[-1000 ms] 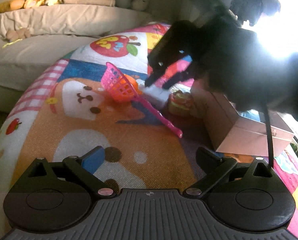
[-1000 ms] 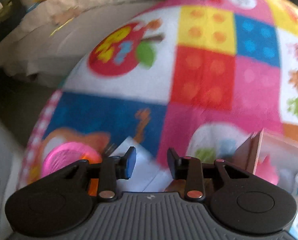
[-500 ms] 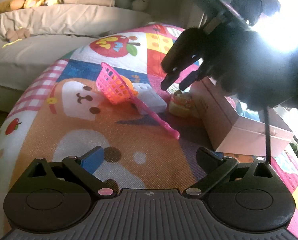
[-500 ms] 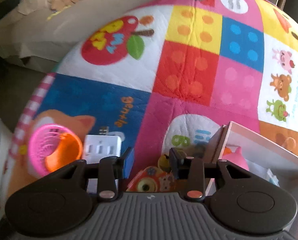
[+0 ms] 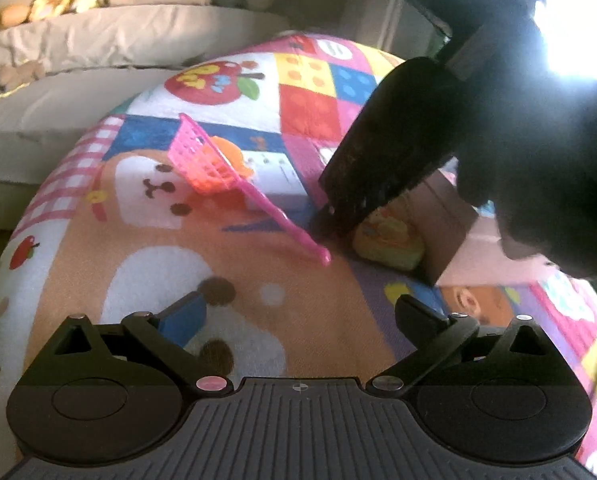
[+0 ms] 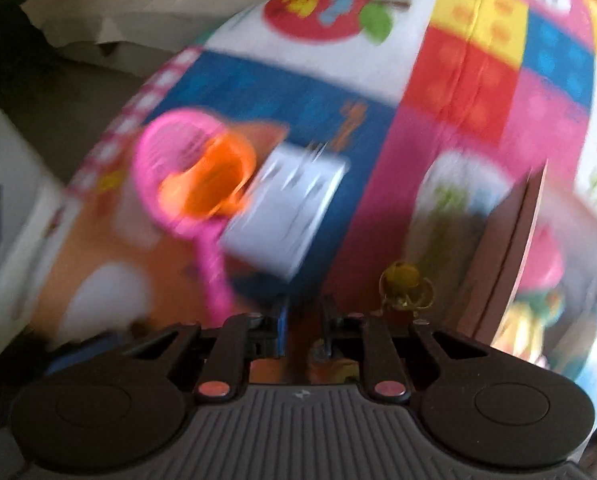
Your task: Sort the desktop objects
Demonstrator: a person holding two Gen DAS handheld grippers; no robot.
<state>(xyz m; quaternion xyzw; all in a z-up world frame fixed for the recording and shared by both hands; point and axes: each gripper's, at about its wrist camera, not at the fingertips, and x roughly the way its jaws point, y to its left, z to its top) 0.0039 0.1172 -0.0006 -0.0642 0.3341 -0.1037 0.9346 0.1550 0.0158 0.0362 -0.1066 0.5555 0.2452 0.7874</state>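
A quilted patchwork play mat (image 5: 322, 92) carried an open cardboard box (image 5: 450, 224) with a pink toy (image 6: 546, 260) inside. Beside it lay a pink mesh scoop (image 5: 206, 160) cupping an orange ball (image 6: 214, 184). The right gripper (image 6: 302, 316) had just clenched over a yellow toy (image 5: 386, 236); whether it gripped it was unclear. The left gripper (image 5: 298, 312) stayed released.

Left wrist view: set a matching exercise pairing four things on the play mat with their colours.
Column one:
1. toy net
2. power strip
3. cup behind the net
4. open box

Column two:
a. white
b. orange
c. pink
d. brown, pale pink where the light hits it

Right pairs: 1-c, 2-a, 3-b, 4-d.
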